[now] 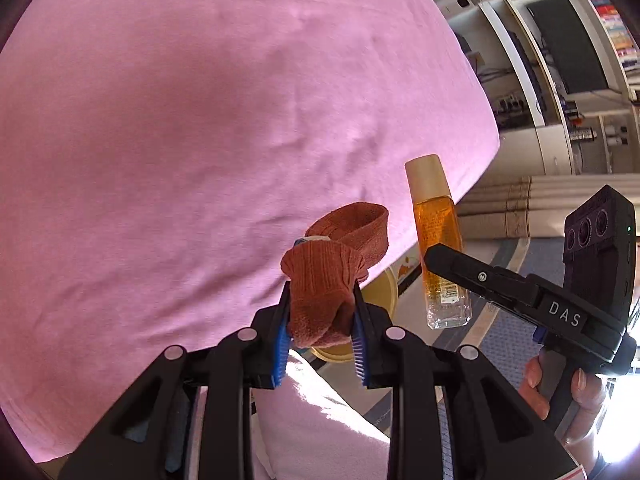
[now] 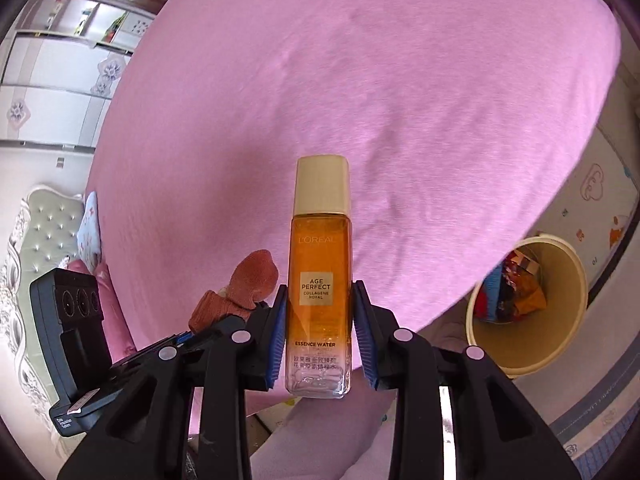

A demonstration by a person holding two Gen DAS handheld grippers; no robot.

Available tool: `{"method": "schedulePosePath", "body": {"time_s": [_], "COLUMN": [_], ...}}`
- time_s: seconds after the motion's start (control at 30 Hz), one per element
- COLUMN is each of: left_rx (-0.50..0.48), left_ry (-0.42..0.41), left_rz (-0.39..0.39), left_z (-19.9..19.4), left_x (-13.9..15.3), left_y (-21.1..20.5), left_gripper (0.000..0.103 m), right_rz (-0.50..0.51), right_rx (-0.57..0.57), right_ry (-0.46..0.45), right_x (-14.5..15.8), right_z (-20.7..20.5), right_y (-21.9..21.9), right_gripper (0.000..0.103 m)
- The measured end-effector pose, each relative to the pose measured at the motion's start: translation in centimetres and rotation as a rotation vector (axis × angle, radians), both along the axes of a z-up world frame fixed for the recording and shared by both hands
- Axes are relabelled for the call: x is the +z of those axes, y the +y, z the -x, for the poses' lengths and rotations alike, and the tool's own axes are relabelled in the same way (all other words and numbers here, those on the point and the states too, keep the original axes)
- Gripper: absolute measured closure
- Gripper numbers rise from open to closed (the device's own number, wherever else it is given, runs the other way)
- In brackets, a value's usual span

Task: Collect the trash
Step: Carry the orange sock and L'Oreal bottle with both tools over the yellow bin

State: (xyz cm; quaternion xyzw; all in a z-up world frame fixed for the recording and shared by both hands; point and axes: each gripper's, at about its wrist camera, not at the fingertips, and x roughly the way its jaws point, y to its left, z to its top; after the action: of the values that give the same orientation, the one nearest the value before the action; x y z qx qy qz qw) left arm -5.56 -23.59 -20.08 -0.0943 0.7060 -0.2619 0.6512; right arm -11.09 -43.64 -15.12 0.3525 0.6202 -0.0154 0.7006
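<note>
My left gripper (image 1: 320, 300) is shut on a rust-brown sock (image 1: 328, 284), held up in front of the pink bed; the sock also shows in the right wrist view (image 2: 248, 280). My right gripper (image 2: 320, 308) is shut on an amber L'Oreal bottle (image 2: 320, 280) with a gold cap, held upright; the bottle also shows in the left wrist view (image 1: 436, 240). The two grippers are side by side, the right gripper (image 1: 448, 264) to the right of the sock. A cream bin (image 2: 560, 344) holding wrappers stands on the floor at the lower right.
A pink bedsheet (image 2: 360, 100) fills most of both views. The bin's rim (image 1: 384, 300) peeks out behind the sock. A padded headboard (image 2: 44, 232) and pillows are at the left, wardrobes (image 2: 60, 80) beyond. Shelves and a monitor (image 1: 568, 48) stand at the right.
</note>
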Motion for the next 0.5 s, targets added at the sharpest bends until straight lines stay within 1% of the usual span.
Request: {"method": "schedulePosePath", "body": {"time_s": [0.13,0.3,0.43,0.5], "left_rx": [-0.121,-0.303,-0.424,-0.485], "left_ry": [0.026,0.045,0.084,0.098], "left_rz": [-0.003,-0.027,-0.053,-0.069], "left_z": [2.3,5.3,8.3,9.9], "left_x": [-1.1,-3.3,-5.7,-6.9], "left_y": [-7.9,-15.7,-19.7,-20.9], "left_gripper": [0.077,0.077,0.077,0.077], "right_rz": [0.014,0.008,-0.002,-0.017], "right_rx": [-0.11,-0.258,-0.357,-0.398], "right_ry": [0.039,0.091,0.126,0.142], "right_x": [-1.0,-2.9,-4.5,-5.4], "right_z": [5.0,11.4,16.1,18.0], "right_y": [-5.7,-10.9,-12.8,-13.6], "right_gripper": [0.072,0.072,0.072,0.072]}}
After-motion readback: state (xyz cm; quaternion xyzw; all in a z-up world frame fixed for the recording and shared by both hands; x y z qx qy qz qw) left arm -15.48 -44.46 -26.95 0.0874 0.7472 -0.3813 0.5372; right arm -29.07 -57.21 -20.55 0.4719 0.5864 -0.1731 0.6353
